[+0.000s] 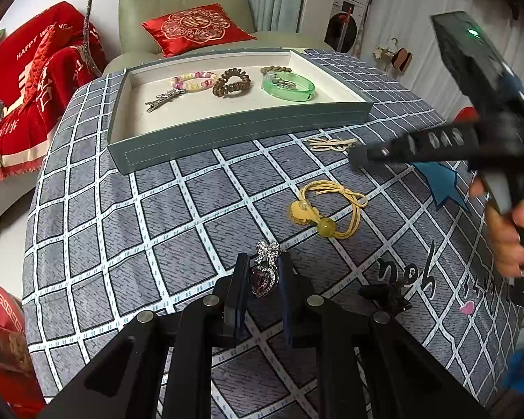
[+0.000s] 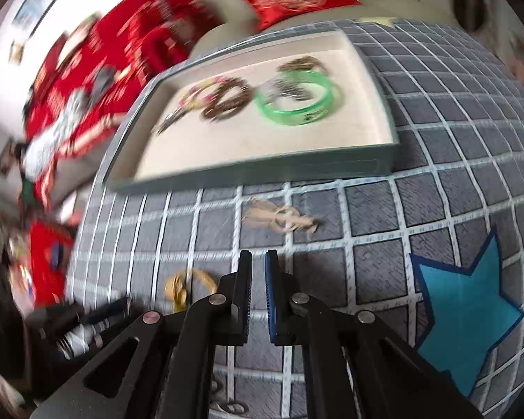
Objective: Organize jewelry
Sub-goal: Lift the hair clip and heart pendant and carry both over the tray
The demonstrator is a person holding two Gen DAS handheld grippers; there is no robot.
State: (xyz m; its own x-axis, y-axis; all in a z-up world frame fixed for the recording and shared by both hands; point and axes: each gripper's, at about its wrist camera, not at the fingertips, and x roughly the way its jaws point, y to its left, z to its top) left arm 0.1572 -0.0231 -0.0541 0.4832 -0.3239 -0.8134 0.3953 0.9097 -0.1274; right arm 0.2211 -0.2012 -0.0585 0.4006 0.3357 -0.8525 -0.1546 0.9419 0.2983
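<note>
My left gripper (image 1: 263, 262) is shut on a rhinestone bow brooch with a purple heart (image 1: 265, 274), low over the checked cloth. In the right wrist view my right gripper (image 2: 258, 258) is shut with nothing between its fingers, hovering above the cloth. Its tip (image 1: 358, 155) shows at the right of the left wrist view, beside a beige cord piece (image 1: 332, 144) (image 2: 279, 218). A yellow cord hair tie with beads (image 1: 328, 209) (image 2: 185, 286) lies loose between the two grippers. The grey tray (image 1: 241, 129) (image 2: 255, 171) behind holds a green bangle (image 1: 288, 85) (image 2: 298, 103), a brown coil tie (image 1: 231, 82), a beaded bracelet (image 1: 192, 80) and a metal hair clip (image 1: 164, 99).
A small black clip (image 1: 384, 295) lies on the cloth right of my left fingers. A blue star patch (image 2: 464, 314) marks the cloth at the right. A person's hand (image 1: 506, 230) grips the right tool. A green armchair with a red cushion (image 1: 195, 28) stands behind the table.
</note>
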